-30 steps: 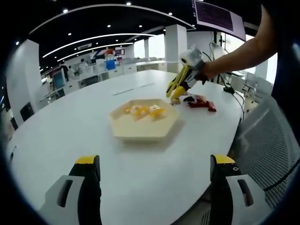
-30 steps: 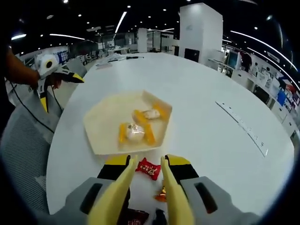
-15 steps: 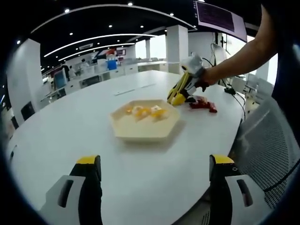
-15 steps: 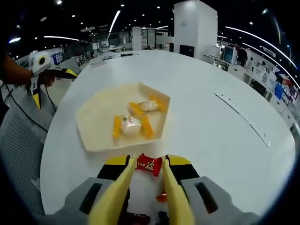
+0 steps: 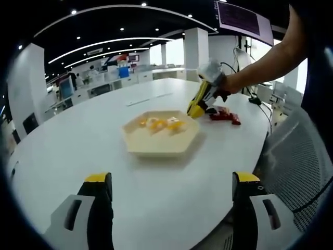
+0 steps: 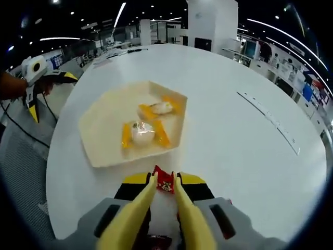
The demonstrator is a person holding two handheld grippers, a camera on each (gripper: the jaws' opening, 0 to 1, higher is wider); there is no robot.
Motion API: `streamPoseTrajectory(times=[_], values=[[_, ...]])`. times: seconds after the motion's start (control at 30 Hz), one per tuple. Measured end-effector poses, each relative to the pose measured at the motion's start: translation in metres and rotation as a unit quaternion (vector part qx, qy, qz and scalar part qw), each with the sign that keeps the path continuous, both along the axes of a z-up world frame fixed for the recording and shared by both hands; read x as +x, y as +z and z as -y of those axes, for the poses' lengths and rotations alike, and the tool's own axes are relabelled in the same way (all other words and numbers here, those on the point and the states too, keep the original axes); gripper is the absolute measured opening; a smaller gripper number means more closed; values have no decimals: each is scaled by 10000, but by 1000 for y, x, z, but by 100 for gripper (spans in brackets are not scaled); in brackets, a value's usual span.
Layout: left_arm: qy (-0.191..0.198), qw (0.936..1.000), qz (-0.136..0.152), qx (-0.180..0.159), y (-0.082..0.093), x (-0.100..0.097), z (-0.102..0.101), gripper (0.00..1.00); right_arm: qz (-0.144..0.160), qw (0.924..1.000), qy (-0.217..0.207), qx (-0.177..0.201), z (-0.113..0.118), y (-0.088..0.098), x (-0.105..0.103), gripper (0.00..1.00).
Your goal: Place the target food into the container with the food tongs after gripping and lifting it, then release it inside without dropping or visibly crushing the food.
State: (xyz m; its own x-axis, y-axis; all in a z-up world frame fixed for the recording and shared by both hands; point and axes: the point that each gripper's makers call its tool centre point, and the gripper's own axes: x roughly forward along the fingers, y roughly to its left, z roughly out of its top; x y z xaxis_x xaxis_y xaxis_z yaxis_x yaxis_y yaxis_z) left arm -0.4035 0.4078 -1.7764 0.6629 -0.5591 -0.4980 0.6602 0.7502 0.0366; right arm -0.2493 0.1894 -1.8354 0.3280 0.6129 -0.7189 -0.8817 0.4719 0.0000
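A pale hexagonal tray (image 5: 156,148) (image 6: 104,135) sits on the white table and holds yellow-wrapped white pieces (image 6: 141,133) (image 5: 158,124). My right gripper (image 6: 165,182) is shut on yellow food tongs (image 6: 135,213). The tong tips pinch a red-wrapped candy (image 6: 165,179) just in front of the tray's near edge. In the left gripper view, a person's hand holds that gripper (image 5: 200,101) by the tray's far right corner, beside a pile of red candies (image 5: 223,114). My left gripper (image 5: 171,179) stands wide open, well back from the tray, with nothing between its jaws.
A grey mesh chair (image 5: 296,156) (image 6: 21,172) stands at the table's edge. A thin strip (image 6: 268,130) lies on the table beyond the tray. Another red wrapper (image 6: 158,240) lies under the tongs. The left gripper (image 6: 52,94) shows beyond the table's edge.
The tongs have narrowed around the red candy, which now sits pinched between their tips nearer the tray's edge. The left gripper has stayed put.
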Motion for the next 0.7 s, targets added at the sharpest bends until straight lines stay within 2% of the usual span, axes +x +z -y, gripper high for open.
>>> streamPoseTrajectory(times=[0.37, 0.7], values=[[-31, 10000, 0, 13, 0, -1, 1, 92, -68, 9999, -104, 30, 7, 5, -1, 19], [-61, 10000, 14, 12, 1, -1, 2, 93, 14, 9994, -308, 152, 18, 36, 14, 20]])
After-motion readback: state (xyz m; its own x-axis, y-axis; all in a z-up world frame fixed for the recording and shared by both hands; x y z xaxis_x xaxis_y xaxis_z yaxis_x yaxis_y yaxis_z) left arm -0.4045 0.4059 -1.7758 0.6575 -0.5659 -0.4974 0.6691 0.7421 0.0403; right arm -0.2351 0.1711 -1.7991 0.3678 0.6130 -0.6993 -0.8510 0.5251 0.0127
